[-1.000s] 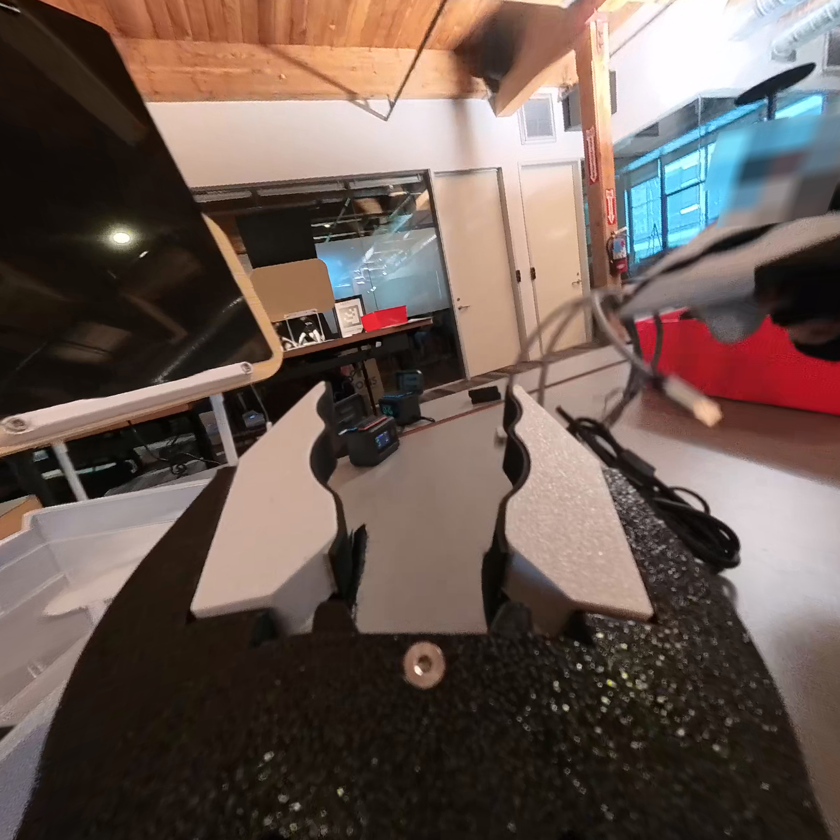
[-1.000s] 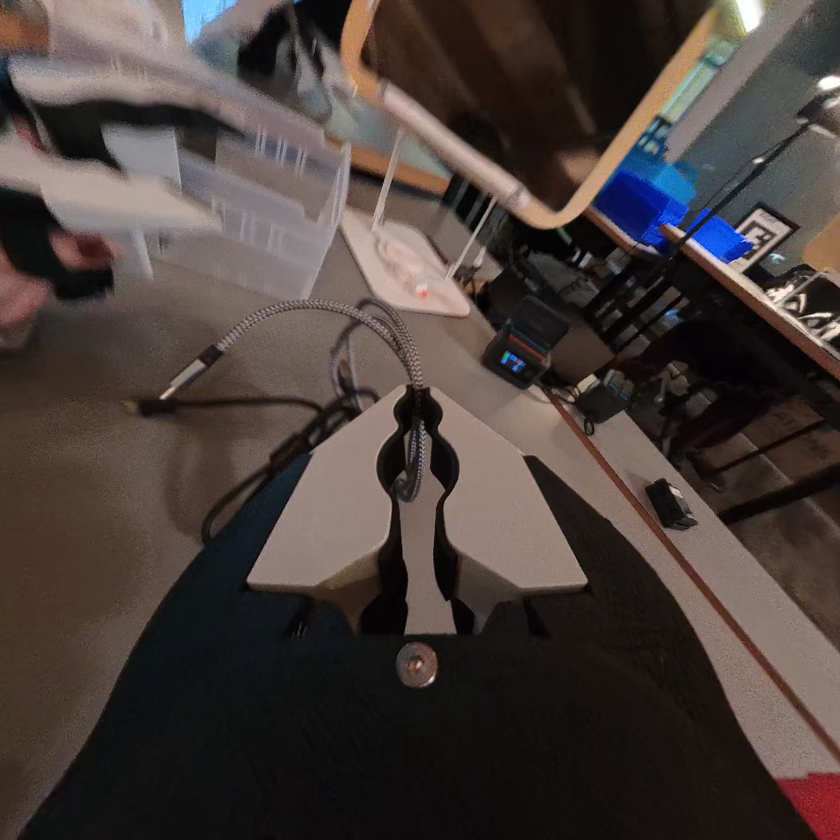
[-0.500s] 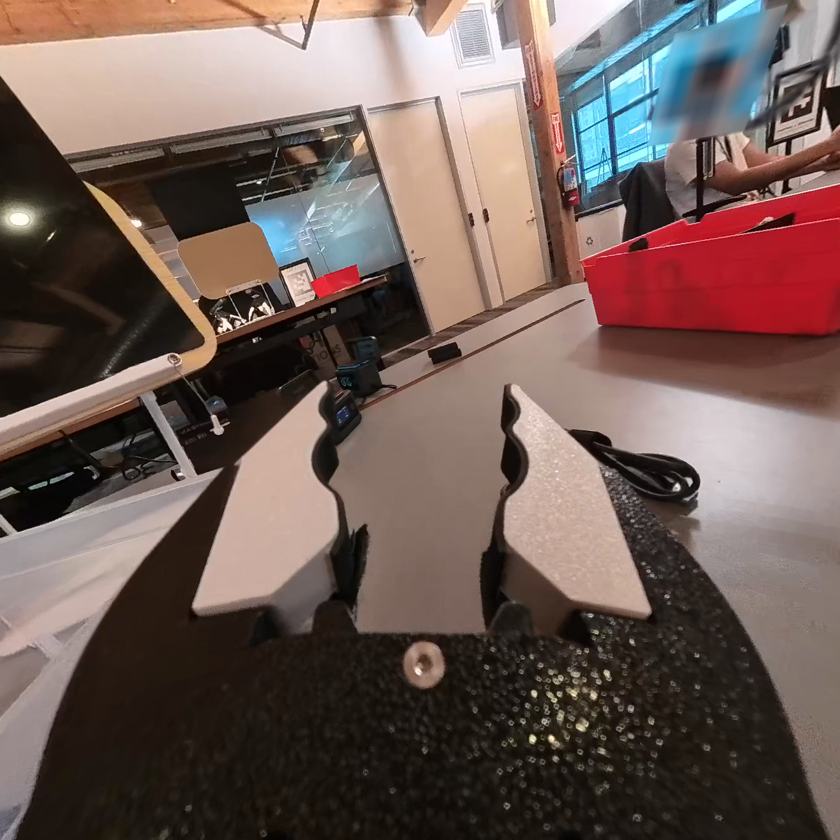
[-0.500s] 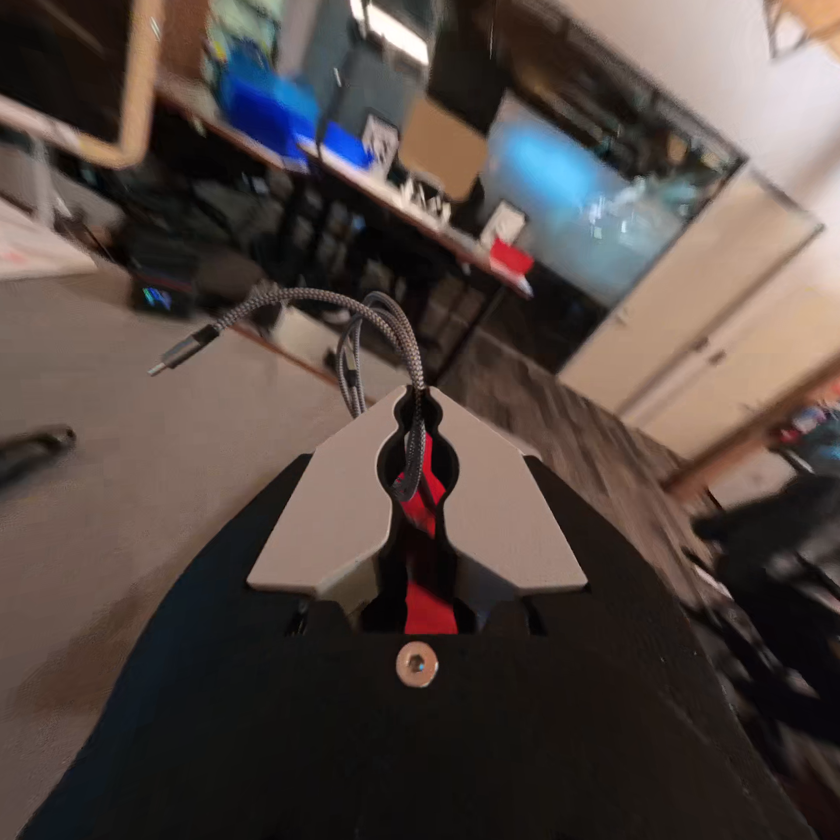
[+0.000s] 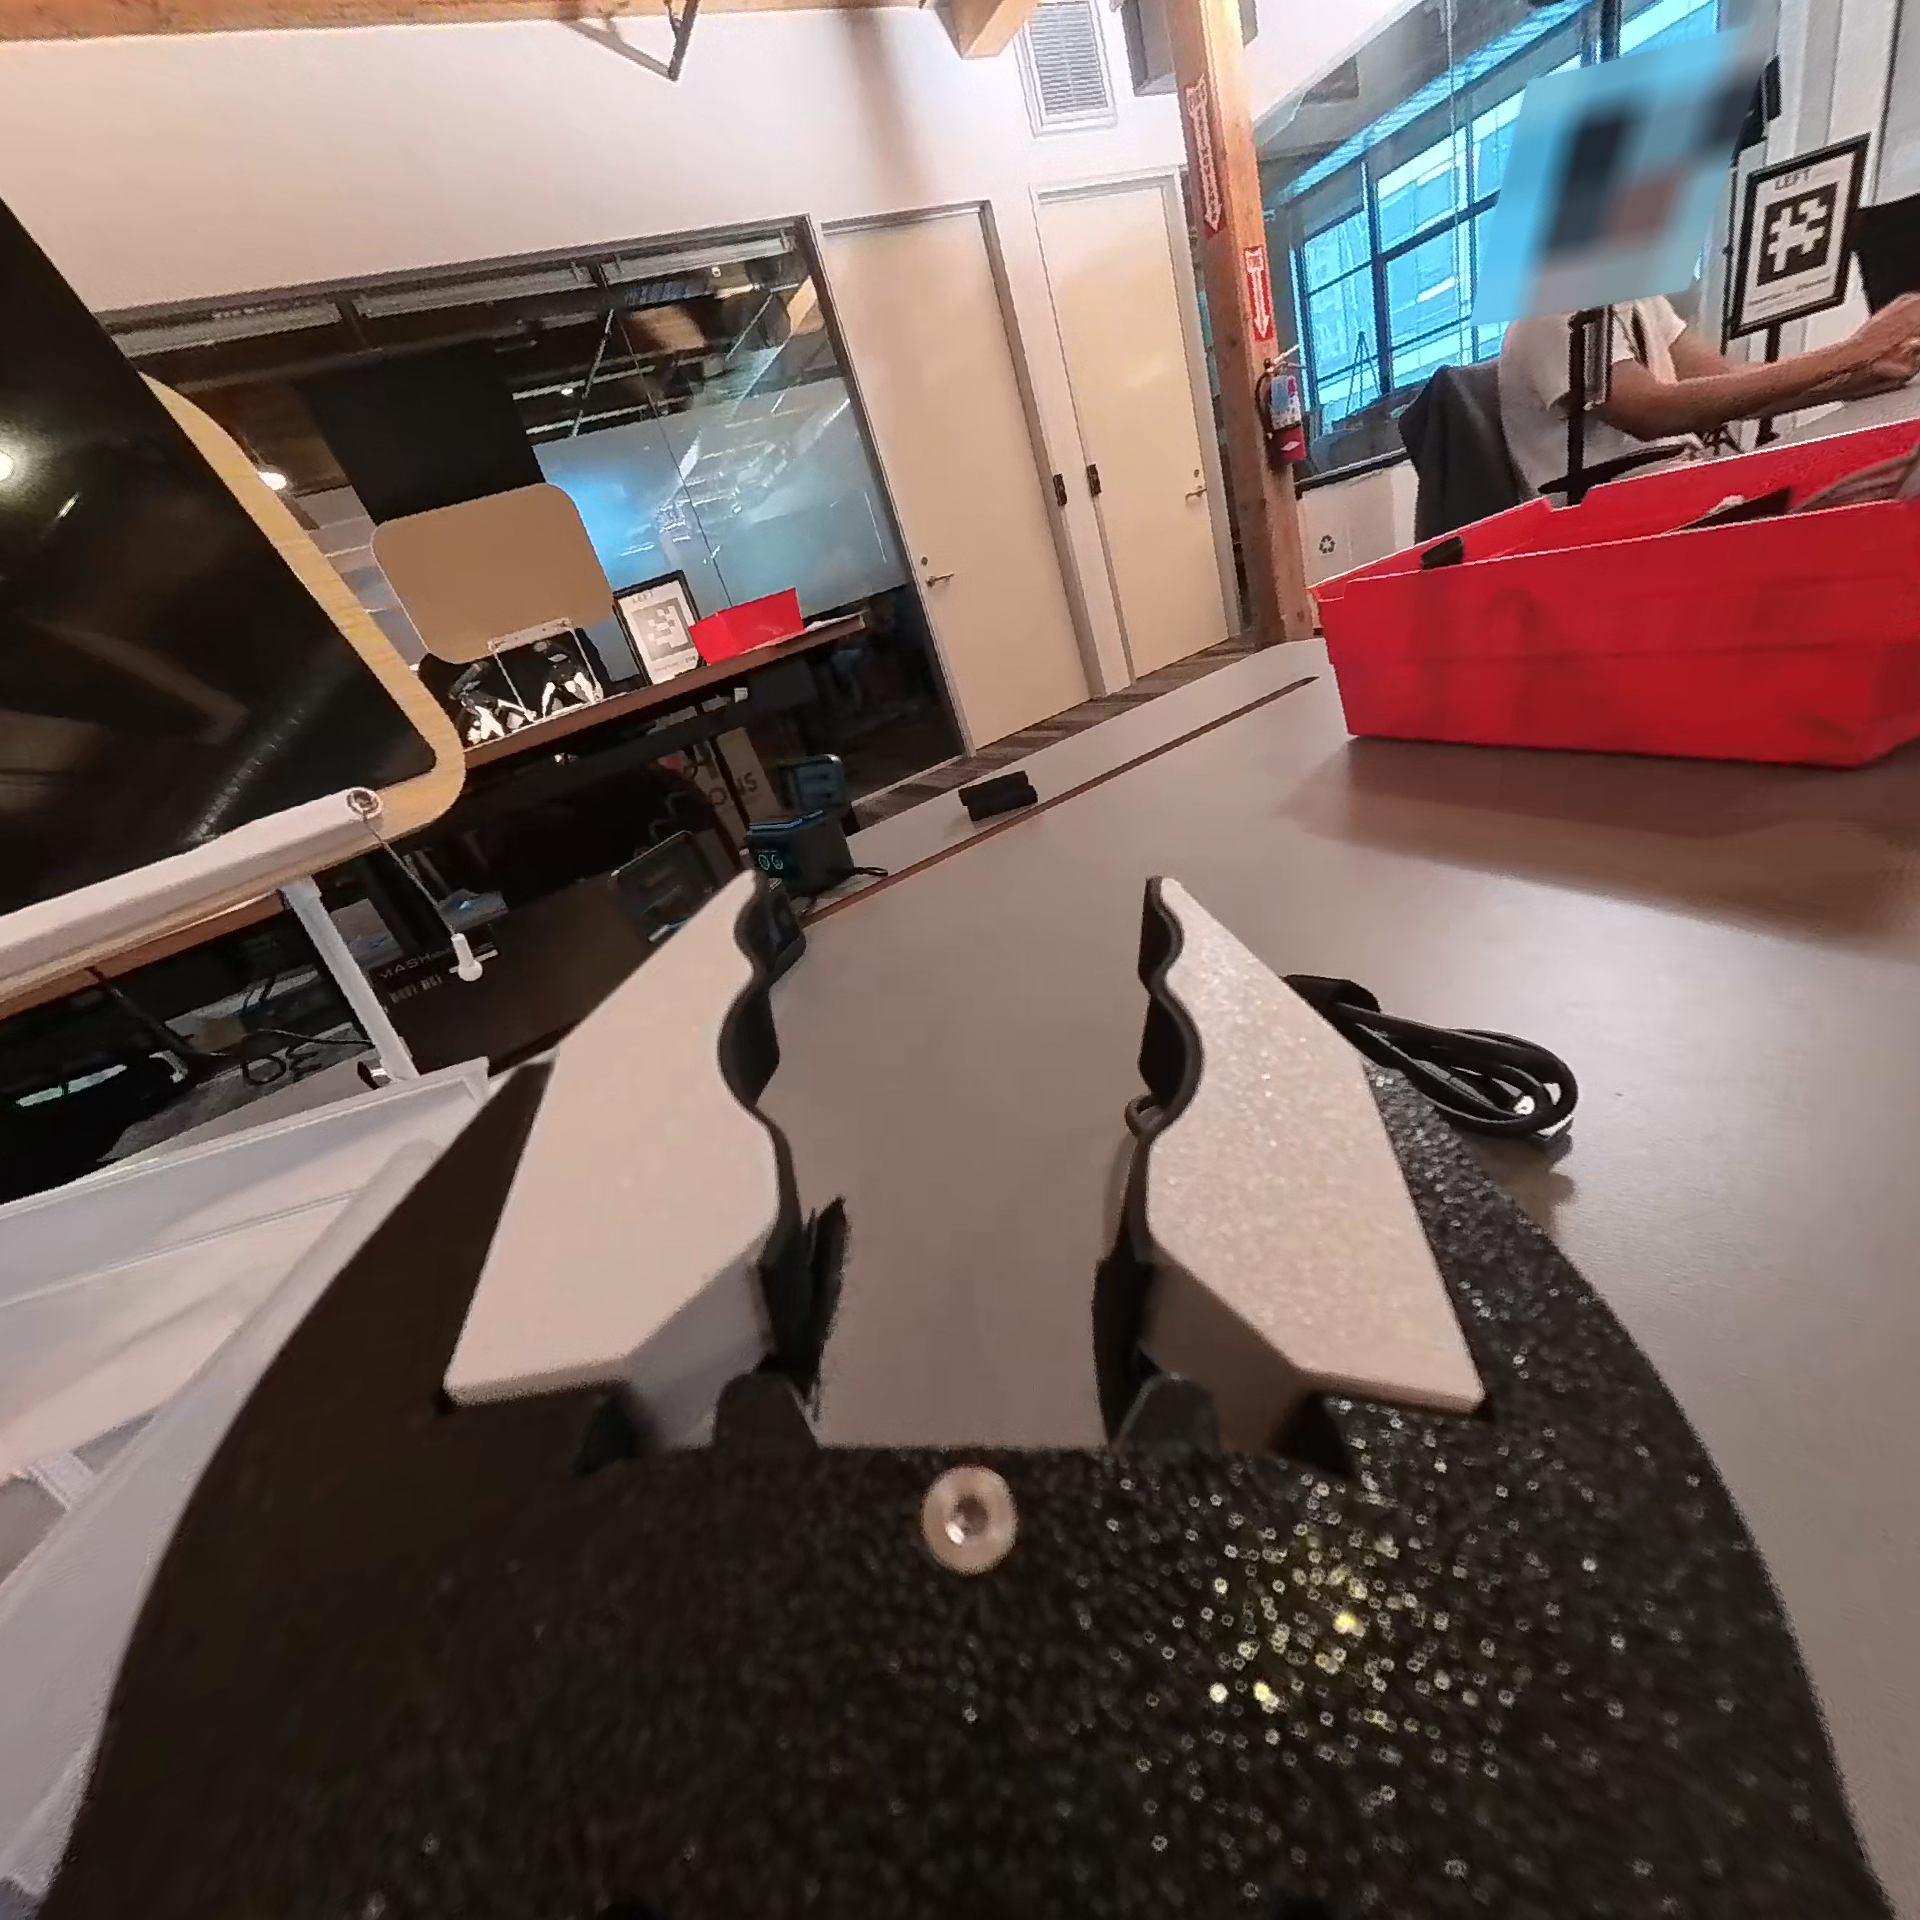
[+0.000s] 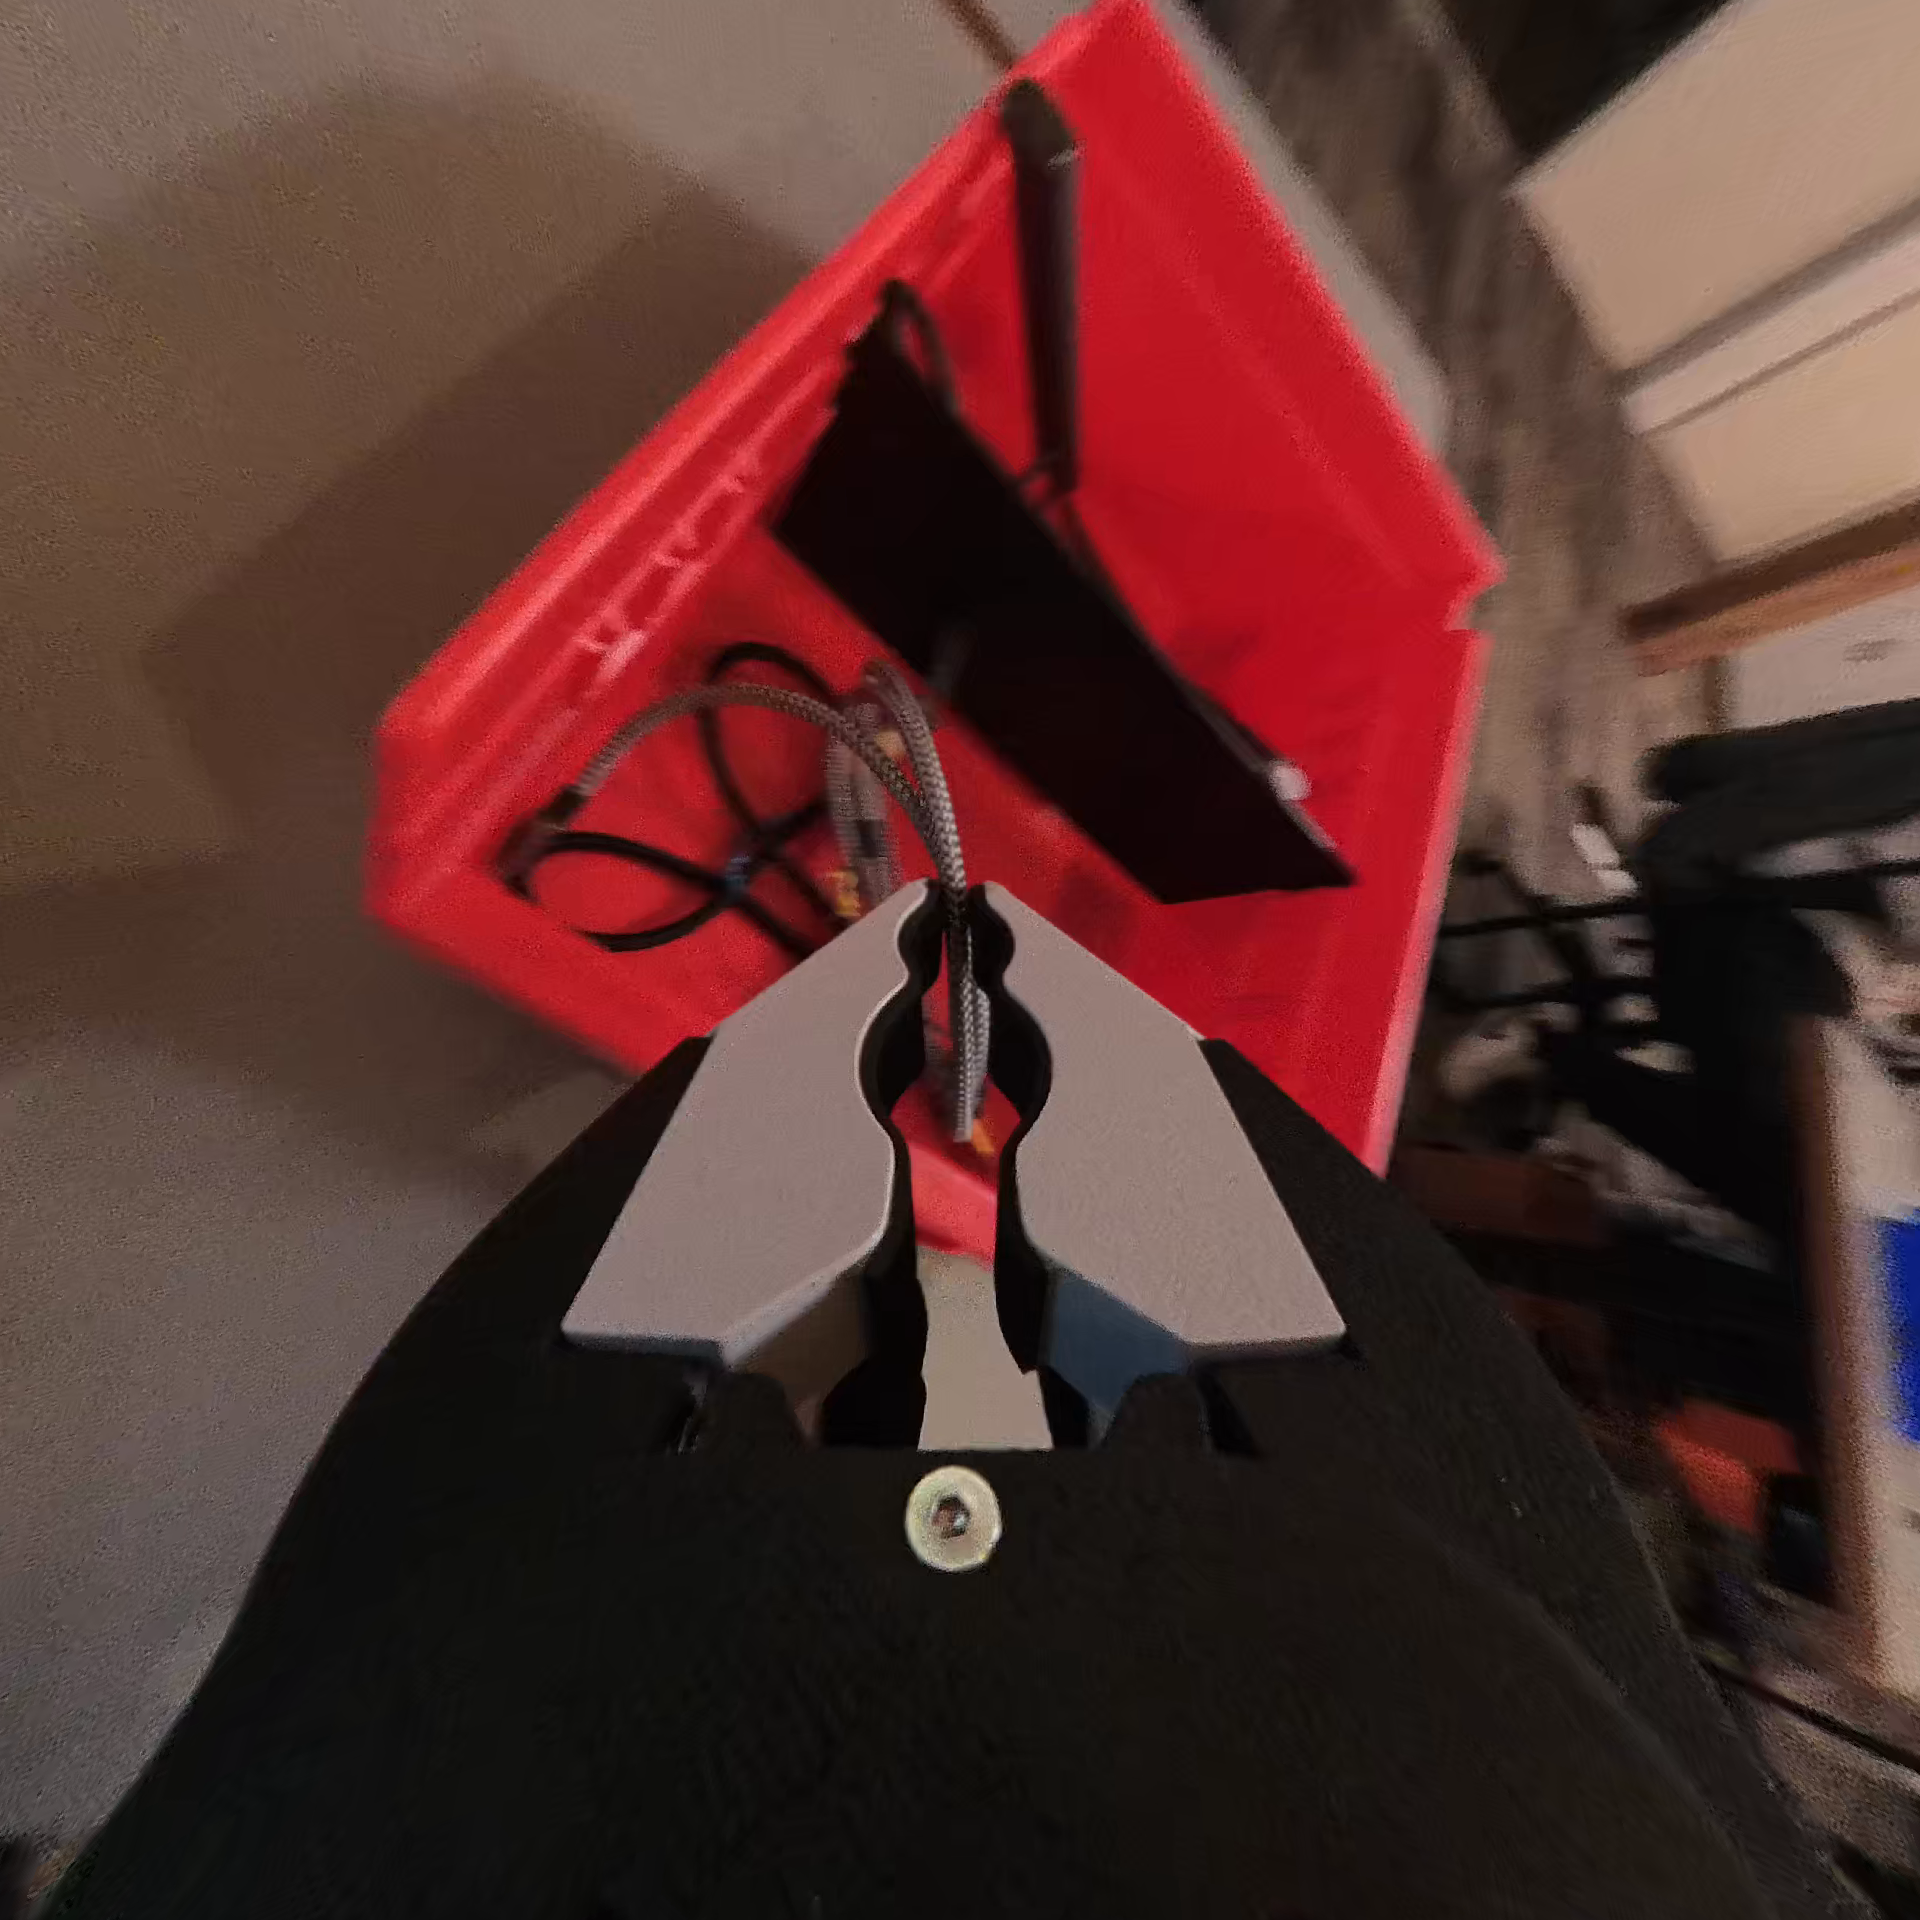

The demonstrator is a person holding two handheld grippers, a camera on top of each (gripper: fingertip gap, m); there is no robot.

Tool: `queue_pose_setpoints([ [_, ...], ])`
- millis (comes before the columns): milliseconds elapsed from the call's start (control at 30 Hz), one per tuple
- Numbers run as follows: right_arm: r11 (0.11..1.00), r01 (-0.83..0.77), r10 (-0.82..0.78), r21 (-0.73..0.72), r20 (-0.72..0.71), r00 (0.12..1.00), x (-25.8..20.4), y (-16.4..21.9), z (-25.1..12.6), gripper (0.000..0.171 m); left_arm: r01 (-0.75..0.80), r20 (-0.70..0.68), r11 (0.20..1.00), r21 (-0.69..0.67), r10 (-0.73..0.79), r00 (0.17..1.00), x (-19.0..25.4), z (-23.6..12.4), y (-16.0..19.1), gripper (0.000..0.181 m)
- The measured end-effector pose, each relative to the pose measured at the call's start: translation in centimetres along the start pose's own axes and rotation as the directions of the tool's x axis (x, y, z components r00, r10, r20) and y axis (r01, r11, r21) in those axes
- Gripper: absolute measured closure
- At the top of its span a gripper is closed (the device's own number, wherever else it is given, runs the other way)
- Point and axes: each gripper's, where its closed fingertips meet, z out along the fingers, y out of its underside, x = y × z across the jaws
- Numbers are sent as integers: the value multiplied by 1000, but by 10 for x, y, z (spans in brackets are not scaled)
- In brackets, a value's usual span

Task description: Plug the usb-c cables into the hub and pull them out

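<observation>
pinching one braided cable [image 6: 940, 800], right tongs [image 6: 954, 891] over one red bin [image 6: 1226, 436]

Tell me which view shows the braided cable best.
The right wrist view: the braided cable sits pinched in the right tongs, looping above the red bin. The left wrist view does not show it.

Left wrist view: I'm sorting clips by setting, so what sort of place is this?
Probably an open office or lab workspace: long grey worktables, a glass-walled meeting room beside plain doors, and a red parts bin with a black cable lying nearby.
</observation>
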Motion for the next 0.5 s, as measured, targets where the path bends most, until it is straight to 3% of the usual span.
queue_pose_setpoints([
  [67, 994, -107, 107, -4, 118, 987, -14, 1, -1, 159, 8, -3, 1000, -3, -8, 1000, 0, 0, 1, 113],
  [167, 980, -197, 197, -1, 64, 978, -4, -4, -21, 124, 4, -8, 1000, -8, -5, 1000, 1, 1, 2, 113],
  [267, 947, -147, 134, 285, 65, 989, -14, -62, -72, 117, 0, -8, 1000, -15, 0, 1000, 2, 2, 3, 113],
  [333, 841, -138, 32, 522, 208, 978, -55, -113, -112, 117, 8, -9, 1000, -17, -8, 1000, 2, 2, 4, 113],
  [400, 758, -174, -105, 628, 382, 918, -115, -150, -131, 120, 16, -15, 1000, -18, -17, 1000, 3, 3, 5, 113],
  [500, 823, -325, -67, 466, 648, 758, -202, -173, -96, 113, 15, -21, 999, -34, -16, 1000, 4, 6, 9, 112],
])
